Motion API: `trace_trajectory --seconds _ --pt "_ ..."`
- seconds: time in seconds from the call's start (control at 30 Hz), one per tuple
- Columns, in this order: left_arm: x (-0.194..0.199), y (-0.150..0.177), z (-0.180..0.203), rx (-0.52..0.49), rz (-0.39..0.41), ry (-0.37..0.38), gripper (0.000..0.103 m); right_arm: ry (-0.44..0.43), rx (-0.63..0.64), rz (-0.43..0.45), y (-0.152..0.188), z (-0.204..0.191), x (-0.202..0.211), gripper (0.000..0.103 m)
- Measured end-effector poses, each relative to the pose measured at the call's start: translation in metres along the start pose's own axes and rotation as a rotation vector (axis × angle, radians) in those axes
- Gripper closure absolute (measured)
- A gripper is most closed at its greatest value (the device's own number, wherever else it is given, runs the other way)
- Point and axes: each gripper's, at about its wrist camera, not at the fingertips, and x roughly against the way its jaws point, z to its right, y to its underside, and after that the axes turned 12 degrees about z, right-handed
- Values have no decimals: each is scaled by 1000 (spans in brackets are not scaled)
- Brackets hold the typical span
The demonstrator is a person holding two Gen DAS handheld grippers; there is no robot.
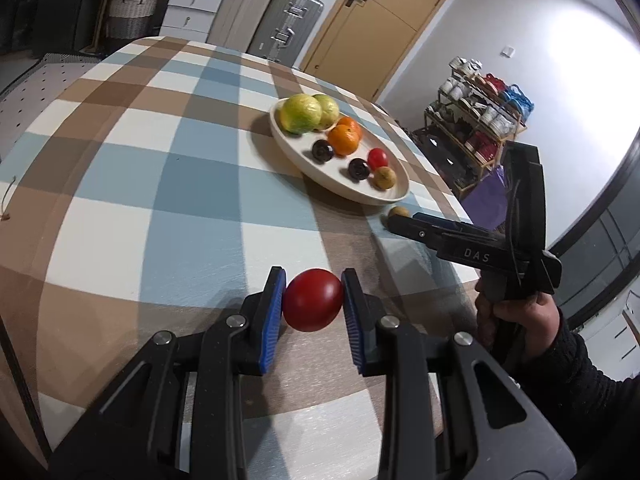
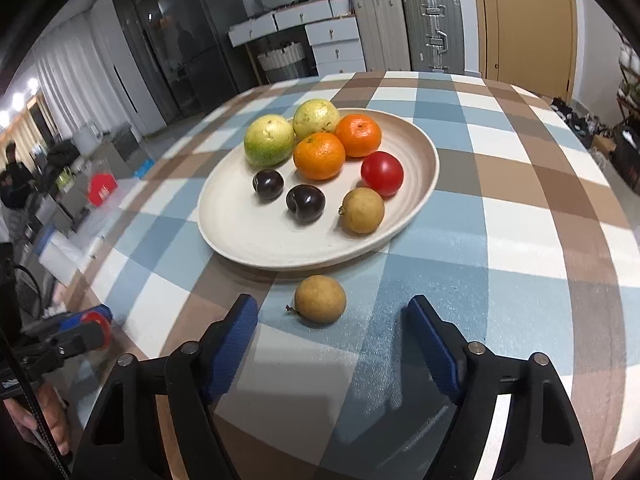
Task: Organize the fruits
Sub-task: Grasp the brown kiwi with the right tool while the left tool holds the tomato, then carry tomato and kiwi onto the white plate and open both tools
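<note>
A round table (image 2: 520, 184) covered with a blue, brown and white checked cloth stands in a storeroom-like space, with suitcases (image 2: 432, 28), white drawer units and a wooden door (image 2: 524, 20) at the far side. On the cloth rests a pale oval plate (image 2: 248, 236) holding fruits sorted in pairs: two green-yellow guavas (image 2: 269, 140), two oranges (image 2: 319, 156), two dark plums (image 2: 305, 203), and one red tomato (image 2: 382, 173) beside one tan longan-like fruit (image 2: 362, 211). The left gripper (image 1: 313, 300) is clenched on a second red tomato (image 1: 313, 300), both blue pads touching its sides, near the table's near edge and well apart from the plate. The right gripper (image 2: 332, 344) is released, its jaws spread wide, with a second tan fruit (image 2: 320, 299) lying on the cloth just beyond its fingertips, between them and the plate's near rim. The step in hand appears to be the collection of the last two loose fruits, one per tool. The next move would likely call for carrying the held tomato to the plate beside its match, and for advancing the right tool around the tan fruit before closing; the fruit is round and may roll if nudged off-centre. The only legible writing is "DAS", printed on the body of the right tool as seen from the left wrist view.
</note>
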Motion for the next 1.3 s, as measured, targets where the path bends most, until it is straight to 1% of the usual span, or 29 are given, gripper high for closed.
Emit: trace_trajectory --seconds 0.07,0.13,0.17,0.23,0.37,0.67,0.93,1.13,1.3 --pt "2 1 -2 8 1 2 78 4 30 -10 0 -6 -3 38" --pt "3 1 -3 10 5 3 78 12 65 -16 -1 -12 -5 55" --pt "4 2 -4 12 5 3 78 15 83 -20 -1 -15 -6 57" --pt "4 2 -4 14 6 0 78 12 116 -27 -1 -20 -7 72" --pt "7 2 -1 19 18 -1 78 21 117 -22 1 -21 -2 74" --pt "19 -3 14 -1 55 -11 78 -11 78 10 14 -15 29 74" --pt "22 -8 33 -32 64 -16 78 -81 41 56 18 -16 56 74" --pt "13 -27 49 -72 75 -32 78 -147 2 130 6 -11 79 74" --pt "1 -45 64 -116 84 -39 77 -195 -21 165 -6 -7 86 74"
